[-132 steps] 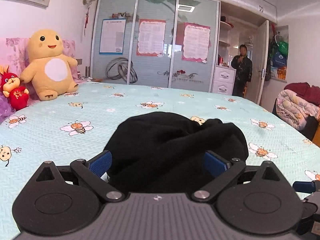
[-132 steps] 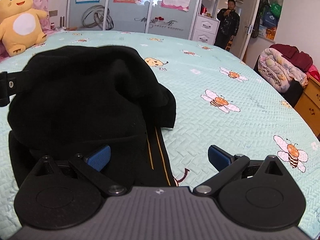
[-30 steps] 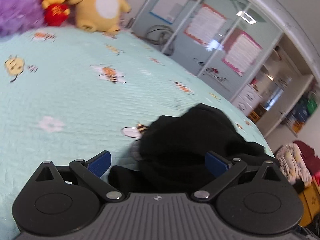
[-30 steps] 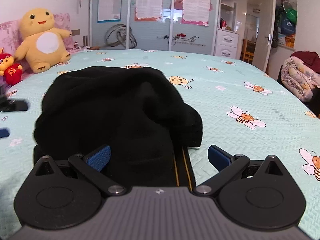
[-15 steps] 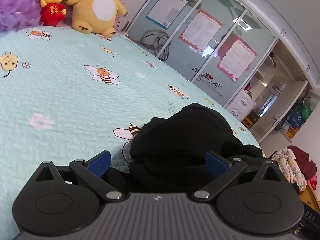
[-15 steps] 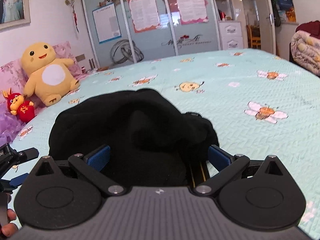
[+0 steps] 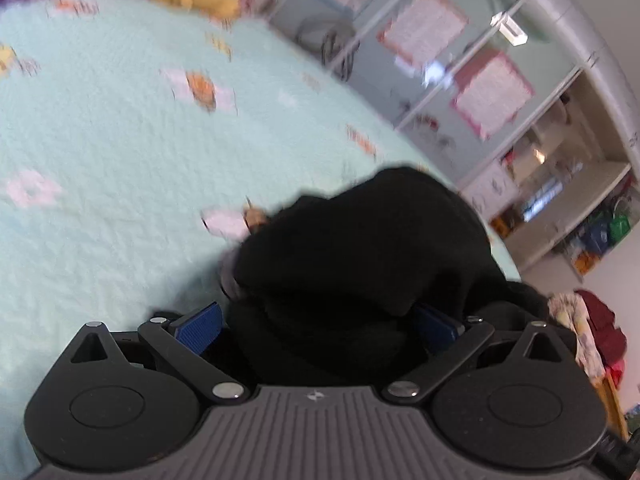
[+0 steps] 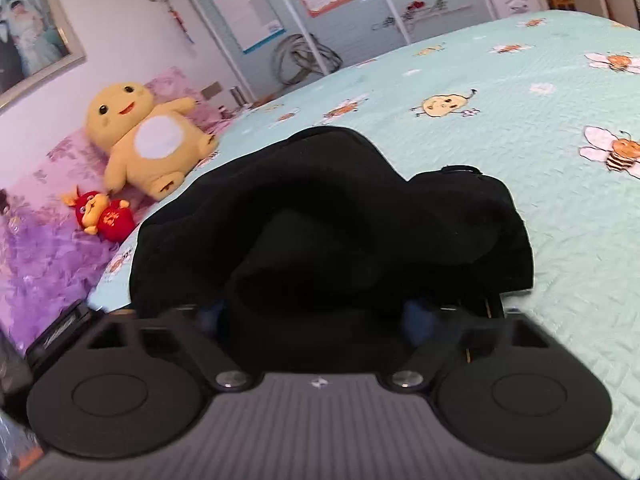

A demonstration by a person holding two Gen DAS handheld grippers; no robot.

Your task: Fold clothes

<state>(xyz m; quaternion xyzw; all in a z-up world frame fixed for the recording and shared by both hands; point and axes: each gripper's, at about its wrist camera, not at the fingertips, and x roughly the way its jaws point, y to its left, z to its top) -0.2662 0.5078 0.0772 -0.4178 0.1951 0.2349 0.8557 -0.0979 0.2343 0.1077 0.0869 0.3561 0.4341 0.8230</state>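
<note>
One black garment (image 8: 332,216), soft and fleecy, is seen heaped in a rounded, rumpled mound on the pale turquoise bedspread (image 8: 540,128), near the near edge. Thick folds are piled over one another. A thin yellow stripe (image 8: 486,304) is glimpsed at its near right edge.

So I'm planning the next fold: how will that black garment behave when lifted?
The black garment lies in soft rounded humps on the bedspread, so it will probably droop. It looks thick, likely bulky to pinch. Its matte fabric should hardly slip.
</note>
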